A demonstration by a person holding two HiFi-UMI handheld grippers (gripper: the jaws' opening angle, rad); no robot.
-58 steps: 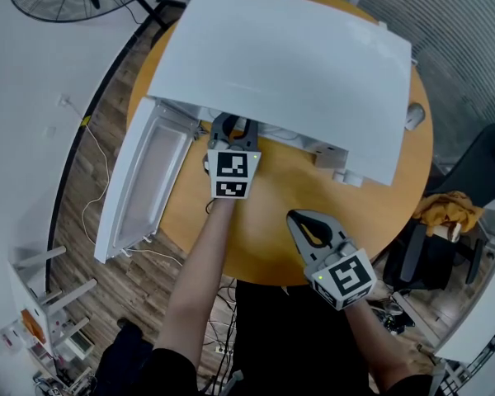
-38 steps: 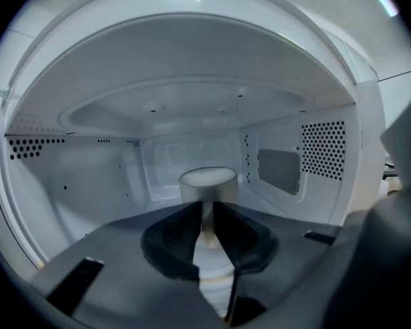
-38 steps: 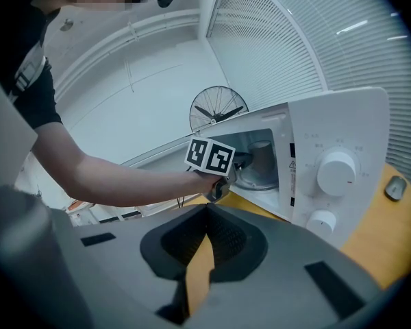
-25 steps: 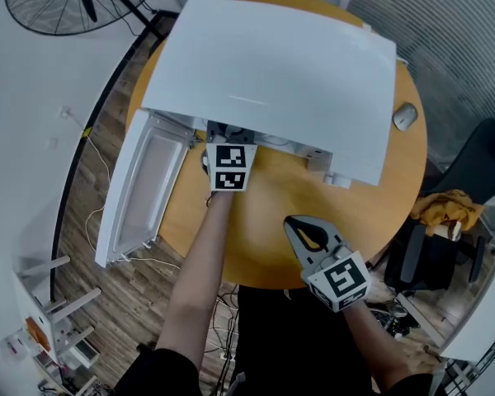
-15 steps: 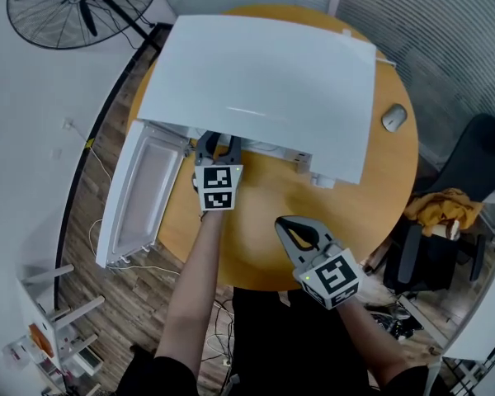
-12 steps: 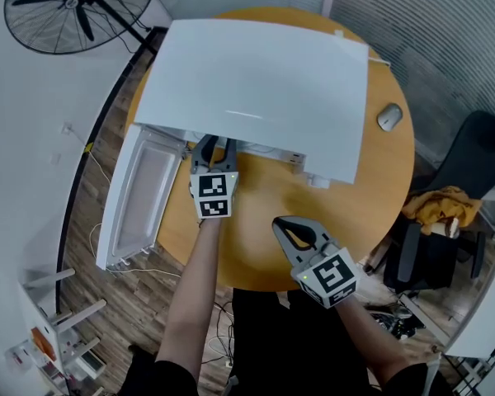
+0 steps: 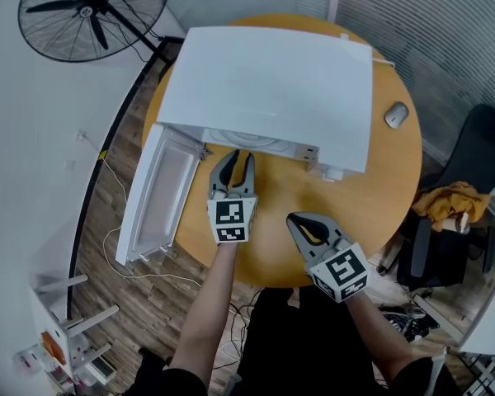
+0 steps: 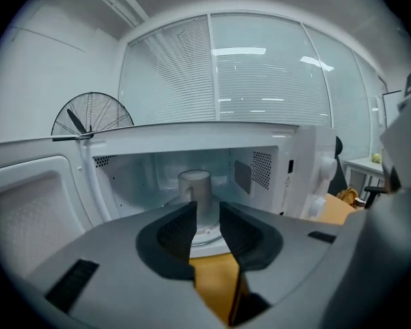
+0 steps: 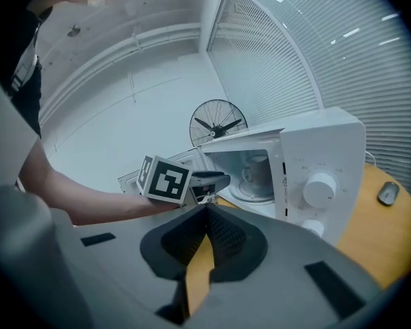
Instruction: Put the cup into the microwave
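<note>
The white microwave [image 7: 264, 81] stands on the round wooden table [image 7: 379, 188] with its door [image 7: 161, 192] swung open to the left. A pale cup [image 8: 194, 187] stands upright on the turntable inside; the right gripper view also shows this cup [image 9: 257, 170]. The head view hides it under the microwave's top. My left gripper [image 7: 238, 157] hovers just in front of the opening, open and empty, and the cup shows beyond the gap of this same gripper [image 8: 207, 214]. My right gripper [image 7: 292, 218] hangs shut over the table's near edge, holding nothing.
A computer mouse [image 7: 396, 114] lies on the table to the right of the microwave. A standing fan [image 7: 91, 11] is on the floor at the far left. A dark chair with an orange cloth [image 7: 450, 209] sits to the right. A cable trails on the floor by the door.
My left gripper has drawn back out of the microwave toward me, leaving the cup inside. The right gripper has barely moved.
</note>
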